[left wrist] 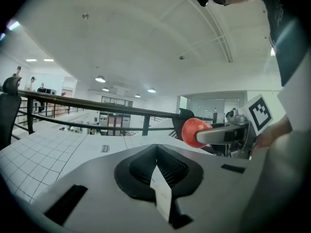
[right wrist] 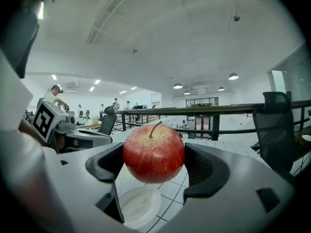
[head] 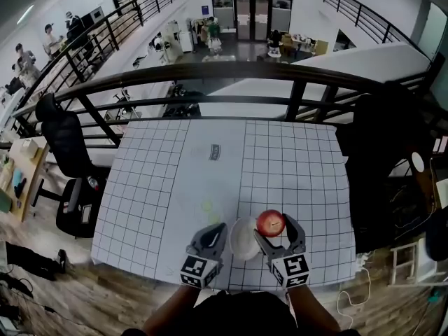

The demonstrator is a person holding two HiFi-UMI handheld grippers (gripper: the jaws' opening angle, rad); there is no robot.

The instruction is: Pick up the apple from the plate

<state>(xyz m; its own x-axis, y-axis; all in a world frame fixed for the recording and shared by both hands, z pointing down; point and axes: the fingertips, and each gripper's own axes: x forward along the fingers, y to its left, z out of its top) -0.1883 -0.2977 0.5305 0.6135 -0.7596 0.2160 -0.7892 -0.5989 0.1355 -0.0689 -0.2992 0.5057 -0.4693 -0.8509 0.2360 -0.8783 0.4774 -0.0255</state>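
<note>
A red apple (head: 270, 222) is held above the white grid table (head: 294, 159), with my right gripper (head: 274, 227) shut on it from both sides. In the right gripper view the apple (right wrist: 154, 153) sits stem up between the dark pads (right wrist: 206, 168), lifted off the white plate (right wrist: 138, 205) below it. The plate (head: 242, 240) lies on the table between the two grippers and has nothing on it. My left gripper (head: 215, 232) is just left of the plate, its jaws shut on nothing. From the left gripper view (left wrist: 156, 152) the apple (left wrist: 193, 131) shows at the right.
A black railing (head: 231, 72) runs along the table's far edge. A black office chair (head: 66, 142) stands left of the table. A small printed label (head: 214, 152) and a pale green spot (head: 207, 205) mark the tabletop. The table's near edge is just below the grippers.
</note>
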